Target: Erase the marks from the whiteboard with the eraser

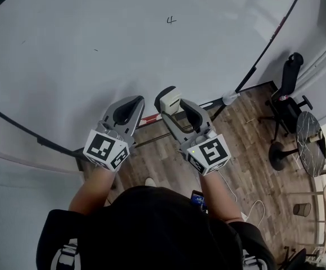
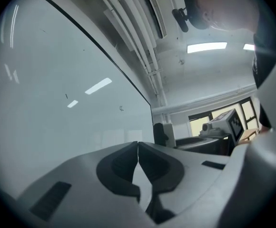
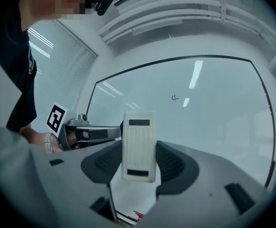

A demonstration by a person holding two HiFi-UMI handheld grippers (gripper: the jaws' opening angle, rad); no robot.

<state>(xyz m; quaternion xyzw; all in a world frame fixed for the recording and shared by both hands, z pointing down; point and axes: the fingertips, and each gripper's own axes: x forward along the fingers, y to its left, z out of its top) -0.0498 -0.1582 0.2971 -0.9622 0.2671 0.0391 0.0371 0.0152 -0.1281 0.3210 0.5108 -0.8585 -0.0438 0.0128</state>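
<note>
A large whiteboard [image 1: 123,32] fills the upper head view, with one small dark mark [image 1: 171,20] near its top middle; the same mark [image 3: 175,98] shows in the right gripper view and the mark [image 2: 122,108] in the left gripper view. My right gripper [image 1: 171,103] is shut on a white eraser [image 3: 139,145], held upright between the jaws, well below the mark and off the board. My left gripper [image 1: 128,110] is shut with nothing in it, beside the right one.
The board's dark frame [image 1: 258,55] runs down the right side to a wooden floor [image 1: 247,151]. An office chair [image 1: 289,94] and a round table [image 1: 309,142] stand at the right. A few faint specks [image 1: 95,50] dot the board.
</note>
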